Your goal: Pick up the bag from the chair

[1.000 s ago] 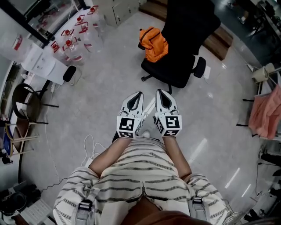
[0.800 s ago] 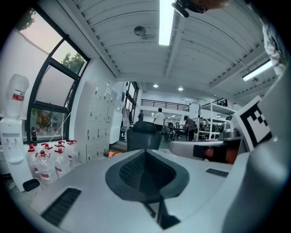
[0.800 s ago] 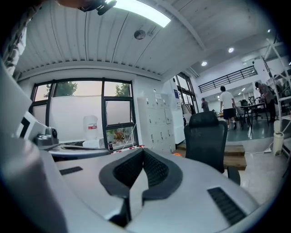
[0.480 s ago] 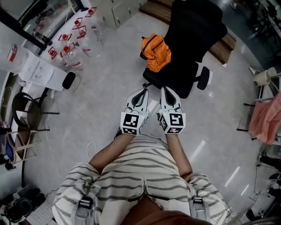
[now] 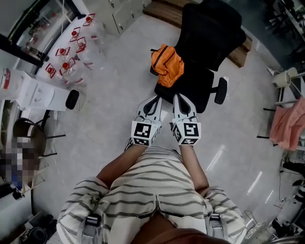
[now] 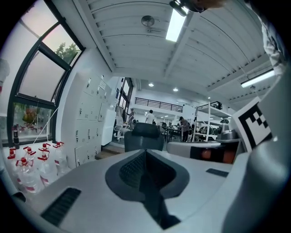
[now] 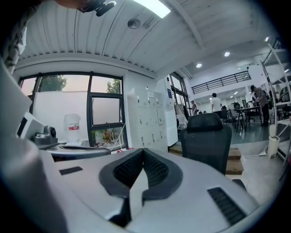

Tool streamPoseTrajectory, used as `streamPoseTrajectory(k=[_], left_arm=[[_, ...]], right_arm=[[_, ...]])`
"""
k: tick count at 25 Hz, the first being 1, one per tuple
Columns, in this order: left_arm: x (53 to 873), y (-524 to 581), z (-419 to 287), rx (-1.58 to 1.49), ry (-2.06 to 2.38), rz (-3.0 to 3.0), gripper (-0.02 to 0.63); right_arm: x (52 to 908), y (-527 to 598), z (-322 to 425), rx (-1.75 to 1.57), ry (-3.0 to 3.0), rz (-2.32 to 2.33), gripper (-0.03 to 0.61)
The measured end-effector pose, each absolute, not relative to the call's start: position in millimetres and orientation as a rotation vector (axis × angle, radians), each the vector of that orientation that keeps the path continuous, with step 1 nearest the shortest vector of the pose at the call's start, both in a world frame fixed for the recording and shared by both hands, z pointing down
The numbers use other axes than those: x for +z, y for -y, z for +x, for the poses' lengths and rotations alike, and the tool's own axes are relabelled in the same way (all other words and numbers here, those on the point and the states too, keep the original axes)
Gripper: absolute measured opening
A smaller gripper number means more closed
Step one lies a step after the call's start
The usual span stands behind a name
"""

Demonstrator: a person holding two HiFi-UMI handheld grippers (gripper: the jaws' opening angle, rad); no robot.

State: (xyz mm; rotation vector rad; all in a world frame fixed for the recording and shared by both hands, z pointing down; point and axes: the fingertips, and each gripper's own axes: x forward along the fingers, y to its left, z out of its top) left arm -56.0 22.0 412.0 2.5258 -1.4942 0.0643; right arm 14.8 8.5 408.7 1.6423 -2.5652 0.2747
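An orange bag [image 5: 167, 64] lies on the left front part of a black office chair's seat [image 5: 198, 83]. The chair's backrest [image 5: 209, 28] rises behind it. Both grippers are held side by side in front of the person's striped shirt, pointing at the chair. The left gripper [image 5: 153, 99] is shut with nothing in it, just short of the seat's front edge below the bag. The right gripper [image 5: 177, 97] is shut and empty too, its tip over the seat's near edge. The left gripper view shows the chair [image 6: 144, 136] ahead past the closed jaws, and so does the right gripper view [image 7: 207, 139].
Several water bottles with red caps [image 5: 71, 47] stand on the floor at the left by a white appliance [image 5: 33, 90]. A low wooden platform [image 5: 162, 9] runs behind the chair. A rack with pink cloth [image 5: 290, 121] stands at the right. White lockers [image 7: 152, 120] line the wall.
The person has walked toward the chair; the chair and bag now sit closer to the gripper tips. Both grippers have stayed shut and side by side.
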Motion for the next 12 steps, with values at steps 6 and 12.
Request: streamPoseTrajectory(k=[6,12], left_arm=[[412,19,-74,0.067,1.431,2.542,0.025],[409,48,-83,0.051,1.37,2.56,0.025]], right_arm=[[406,28,0,0.287,2.518,1.697,0.018],[404,53,-14,0.283,2.475,1.725,0.018]])
